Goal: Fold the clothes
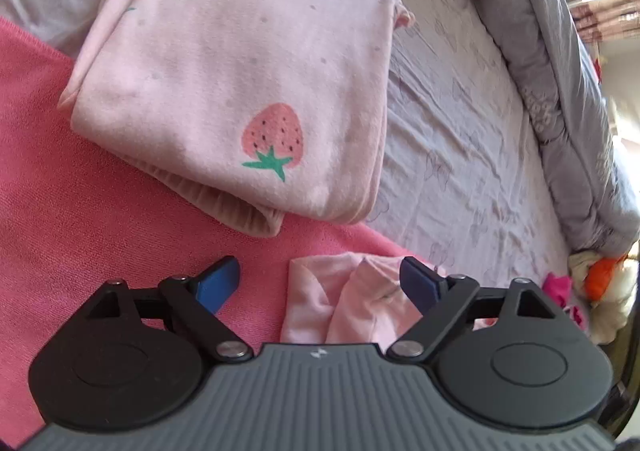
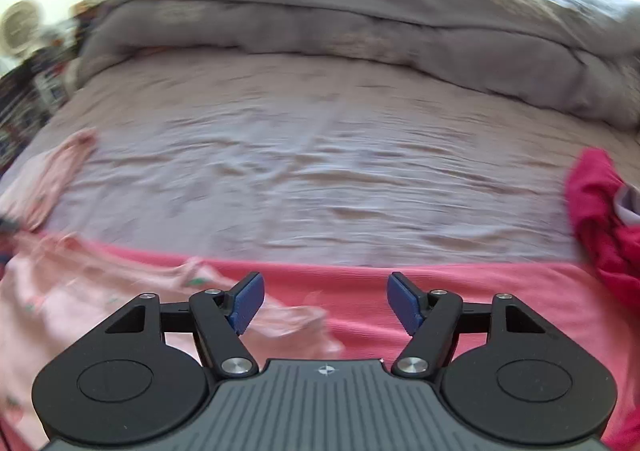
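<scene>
A folded pale pink garment with strawberry prints [image 1: 240, 91] lies half on a coral pink towel [image 1: 80, 211], half on the grey bed sheet [image 1: 460, 131]. My left gripper [image 1: 320, 283] hovers open just in front of it; a loose pale pink cloth [image 1: 344, 303] lies under and between the jaws, with the right pad [image 1: 418, 283] over its edge and no pinch on it. In the right wrist view my right gripper [image 2: 324, 301] stands open above the coral towel [image 2: 440, 283]. A crumpled pale pink strawberry garment [image 2: 80, 303] spreads at the lower left, reaching under the left pad [image 2: 248, 303].
A rolled grey duvet [image 2: 360, 19] lines the far side of the bed [image 2: 320, 155]. A magenta garment [image 2: 600, 211] lies at the right edge. In the left wrist view a heap of orange, white and pink clothes [image 1: 592, 283] sits at the right.
</scene>
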Available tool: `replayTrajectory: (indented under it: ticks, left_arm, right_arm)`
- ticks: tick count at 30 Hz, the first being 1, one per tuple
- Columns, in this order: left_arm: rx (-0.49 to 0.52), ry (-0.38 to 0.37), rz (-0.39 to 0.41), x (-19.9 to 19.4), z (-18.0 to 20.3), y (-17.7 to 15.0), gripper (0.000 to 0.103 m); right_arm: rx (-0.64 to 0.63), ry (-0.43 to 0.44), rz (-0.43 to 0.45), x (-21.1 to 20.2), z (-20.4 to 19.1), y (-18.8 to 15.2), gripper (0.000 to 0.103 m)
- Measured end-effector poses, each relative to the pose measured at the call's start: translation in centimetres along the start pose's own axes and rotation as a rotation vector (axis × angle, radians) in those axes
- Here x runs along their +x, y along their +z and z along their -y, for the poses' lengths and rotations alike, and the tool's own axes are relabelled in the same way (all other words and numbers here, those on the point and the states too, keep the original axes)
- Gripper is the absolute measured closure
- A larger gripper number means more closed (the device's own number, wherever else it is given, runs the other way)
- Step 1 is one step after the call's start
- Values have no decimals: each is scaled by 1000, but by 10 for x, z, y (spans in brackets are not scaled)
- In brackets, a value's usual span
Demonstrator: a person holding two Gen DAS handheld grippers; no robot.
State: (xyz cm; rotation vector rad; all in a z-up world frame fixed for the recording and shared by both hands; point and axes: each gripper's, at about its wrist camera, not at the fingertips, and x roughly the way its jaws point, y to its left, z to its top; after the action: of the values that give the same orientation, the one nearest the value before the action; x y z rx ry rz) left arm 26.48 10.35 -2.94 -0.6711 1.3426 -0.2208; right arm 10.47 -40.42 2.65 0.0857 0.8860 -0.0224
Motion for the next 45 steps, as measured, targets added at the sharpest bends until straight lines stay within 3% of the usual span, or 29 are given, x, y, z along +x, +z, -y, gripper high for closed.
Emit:
replayTrajectory:
  ticks: [2,3,5,8,9,11,13,16,17,18,20,24,27,29,30,33,34,37,41,43,45]
  left_arm:
    - [42,33,19,-3,5,-1,15]
    - [98,85,49,-6,12,-4,15]
    - [307,203,148,-17,37,-17,15]
    - [627,268,281,-34,74,-55,15]
    - [691,241,278,-33,82,-68,14]
    - [816,216,250,-23,98,-94,9]
    - [938,217,199,-5,114,-121,8]
    - [1058,235,190,21,123,-155,9]
    - [1081,220,190,27,125,-164,9]
    - [1095,205,188,30,125,-169,9]
    - [1123,216,191,37,124,-173,8]
    - [1103,355,233,50,108,-162,8]
    - [939,427,304,46,87,-130,3]
    - [816,417,306,38,73,-112,0]
    - [784,403,304,35,70,-110,0]
    - [845,450,390,20,76,-131,4]
    - [868,441,410,13,77,-140,4]
    - [908,403,448,-7,76,-165,4]
    - [885,308,409,-25,65,-193,4]
    - [929,366,356,-17,58,-208,3]
    - [979,468,321,-4,46,-220,3]
  right_arm:
    - [-87,66,-17,0,-28,-8,40]
    - [-139,76,-27,3,-45,-12,40]
    - [-242,106,-43,8,-79,-20,44]
    - [-342,124,-77,25,-119,-28,45]
    - [-361,131,-88,35,-129,-30,47]
    - [-374,73,-90,61,-143,-26,50]
    - [-351,-64,-29,82,-148,-17,51]
    - [-218,-202,31,85,-143,7,50]
    - [-176,-157,54,76,-138,12,50]
    - [-152,-82,78,64,-131,13,48]
    - [-224,35,90,40,-125,6,44]
    - [-478,63,38,23,-137,-23,45]
    - [-491,97,-22,35,-146,-38,46]
    - [-499,31,-31,56,-155,-43,46]
    - [-466,-7,-7,66,-155,-41,40]
    - [-293,-167,51,77,-157,-20,34]
    - [-242,-167,78,71,-155,-15,34]
    - [-137,4,105,41,-152,-13,34]
    - [-211,212,-18,21,-178,-41,45]
    - [-251,242,-85,29,-193,-54,55]
    - [-229,223,-65,46,-201,-53,58]
